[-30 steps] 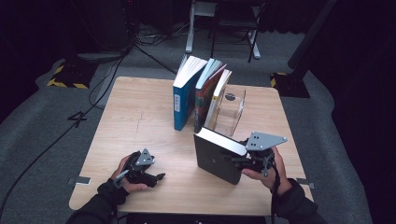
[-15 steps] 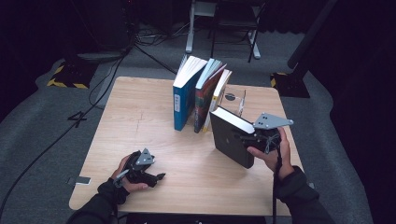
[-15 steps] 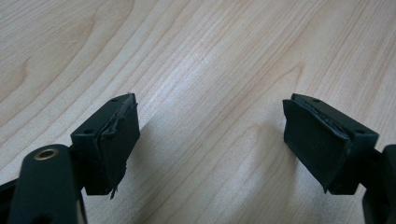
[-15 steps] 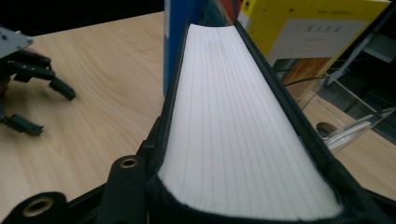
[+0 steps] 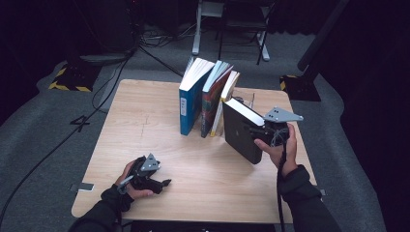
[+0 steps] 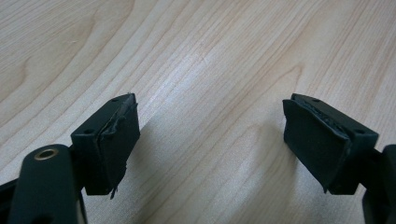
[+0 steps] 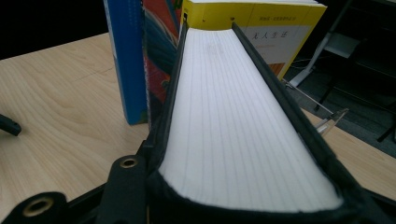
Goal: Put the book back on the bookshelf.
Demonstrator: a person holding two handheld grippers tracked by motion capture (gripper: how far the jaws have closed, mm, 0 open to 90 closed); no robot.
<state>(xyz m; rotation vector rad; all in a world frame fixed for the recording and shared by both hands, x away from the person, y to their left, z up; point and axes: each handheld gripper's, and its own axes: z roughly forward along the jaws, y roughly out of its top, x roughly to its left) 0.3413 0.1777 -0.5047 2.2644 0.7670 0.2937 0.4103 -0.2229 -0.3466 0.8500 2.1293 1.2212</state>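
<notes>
A thick black book (image 5: 241, 129) hangs tilted above the table's right side, and my right gripper (image 5: 258, 130) is shut on it from the right. In the right gripper view its white page edge (image 7: 243, 126) runs away between the two jaws toward the row of books. That row leans at the back middle: a blue book (image 5: 191, 104), a colourful one (image 5: 212, 101) and a yellow one (image 5: 225, 101). The black book is close to the yellow one's right side. My left gripper (image 5: 162, 183) rests on the table near the front left, open, with bare wood between its pads (image 6: 112, 144).
The wooden table (image 5: 145, 125) has free room across its left half and front middle. A clear bookend (image 5: 249, 100) stands behind the black book, at the row's right end. A chair and cables lie on the dark floor beyond the table.
My right gripper has carried the black book away from the front edge, back and right toward the row of books. The left gripper has stayed where it was.
</notes>
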